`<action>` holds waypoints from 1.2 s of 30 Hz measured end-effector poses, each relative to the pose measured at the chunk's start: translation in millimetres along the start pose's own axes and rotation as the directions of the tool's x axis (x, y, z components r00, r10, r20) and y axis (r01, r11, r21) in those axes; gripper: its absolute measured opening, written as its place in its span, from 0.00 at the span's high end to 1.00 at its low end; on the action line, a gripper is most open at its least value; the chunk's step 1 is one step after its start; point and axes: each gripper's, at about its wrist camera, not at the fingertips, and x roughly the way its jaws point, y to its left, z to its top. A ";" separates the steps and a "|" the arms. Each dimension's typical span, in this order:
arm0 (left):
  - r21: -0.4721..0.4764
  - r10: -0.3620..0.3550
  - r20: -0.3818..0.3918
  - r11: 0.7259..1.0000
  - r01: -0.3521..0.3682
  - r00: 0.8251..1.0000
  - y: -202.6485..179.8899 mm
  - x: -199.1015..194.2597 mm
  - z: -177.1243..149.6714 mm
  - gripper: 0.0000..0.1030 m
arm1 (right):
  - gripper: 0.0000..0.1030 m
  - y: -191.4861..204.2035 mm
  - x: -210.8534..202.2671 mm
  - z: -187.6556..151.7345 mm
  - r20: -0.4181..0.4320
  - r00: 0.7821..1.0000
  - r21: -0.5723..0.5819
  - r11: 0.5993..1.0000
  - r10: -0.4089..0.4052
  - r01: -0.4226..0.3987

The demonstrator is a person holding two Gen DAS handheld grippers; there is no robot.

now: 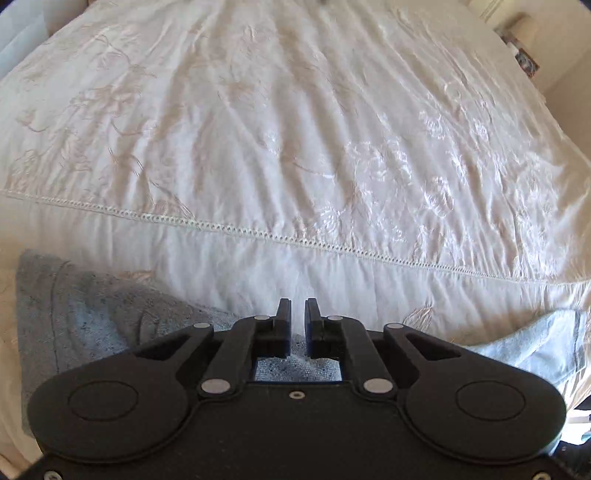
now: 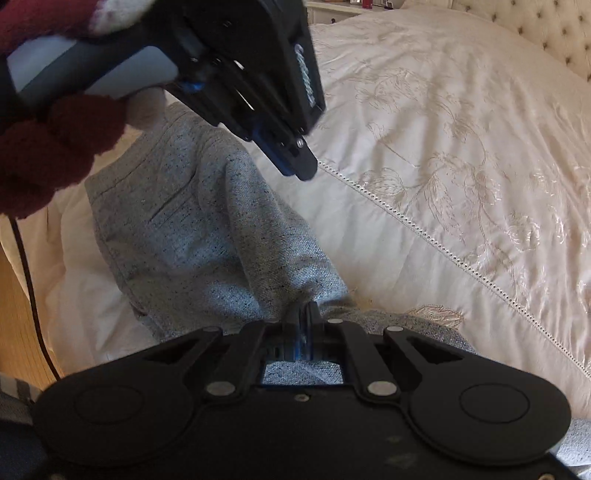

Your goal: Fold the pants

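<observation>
The grey pants (image 2: 207, 236) are pinched by the right gripper (image 2: 303, 314), seemingly so a fold can be drawn across the bed (image 2: 461, 110). The left gripper (image 1: 297, 314) is held above them, jaws slightly parted and empty.

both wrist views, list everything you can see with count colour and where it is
pants: one, speckled grey, bunched on the near edge of the bed, a fold pinched in the right claw
bedspread: one, cream-white with floral embroidery and a lace seam, covering the bed
headboard: one, cream, tufted, far right corner of the right wrist view
floor: wood, light brown, left of the bed
cable: one, dark, running down the left edge of the right wrist view
left claw: one, black, fingers slightly apart, nothing between them, over the pants
right claw: one, black, closed on the pants
gloved hand: one, dark red, holding the left claw's handle
</observation>
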 end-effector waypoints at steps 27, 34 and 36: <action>-0.011 -0.009 -0.019 1.000 0.009 1.000 18.5 16.1 -57.8 0.87 | 0.63 -135.2 96.1 44.4 -0.125 0.879 0.590 0.747 0.460 -0.306; 0.137 0.006 0.075 0.990 -0.016 0.997 4.0 -13.5 -46.2 0.87 | 0.91 -103.4 48.4 45.5 -0.051 0.925 0.425 0.846 0.378 -0.322; 0.195 0.018 0.157 0.980 -0.049 0.987 2.9 -34.1 -41.5 0.86 | 0.91 -100.2 29.5 43.5 -0.021 0.943 0.424 0.857 0.332 -0.292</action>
